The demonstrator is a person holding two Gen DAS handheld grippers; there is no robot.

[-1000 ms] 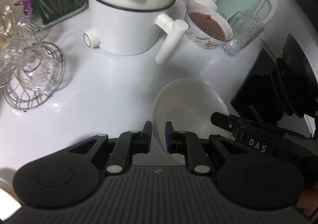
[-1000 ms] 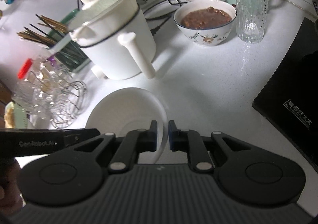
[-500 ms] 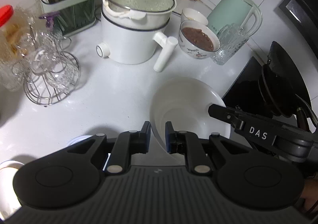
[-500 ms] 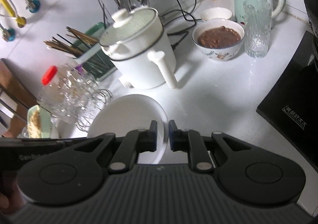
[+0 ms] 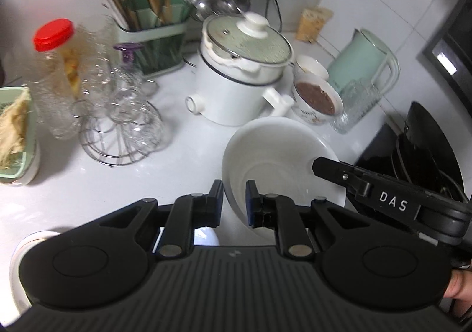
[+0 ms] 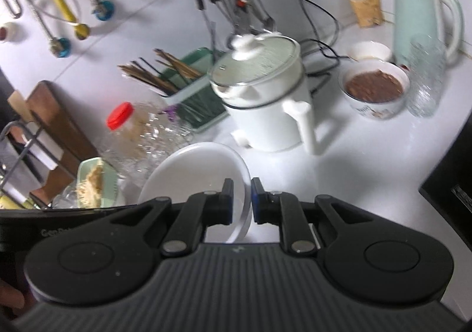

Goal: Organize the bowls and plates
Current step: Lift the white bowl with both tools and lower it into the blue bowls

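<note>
We are holding one white bowl (image 5: 277,155) with both tongs. The left tongs (image 5: 234,199) are nearly closed, pinching the bowl's near rim at the bottom middle of the left view. The right tongs (image 6: 242,199) are nearly closed too, pinching the other rim at the bottom middle of the right view.

We are lifting the bowl. A second ago the pot (image 5: 236,87) filled the top of the frame. Now it is looking smaller and farther down, and we are seeing the chopstick box (image 5: 150,34) and the wall plugs too. So the bowl is up off the bench (image 5: 73,184) now.

That means the pick-up is done, we think. Next we are needing a spot to put it. In the lower left of the left view another white dish (image 5: 17,252) is peeking out, maybe the stack.
</note>
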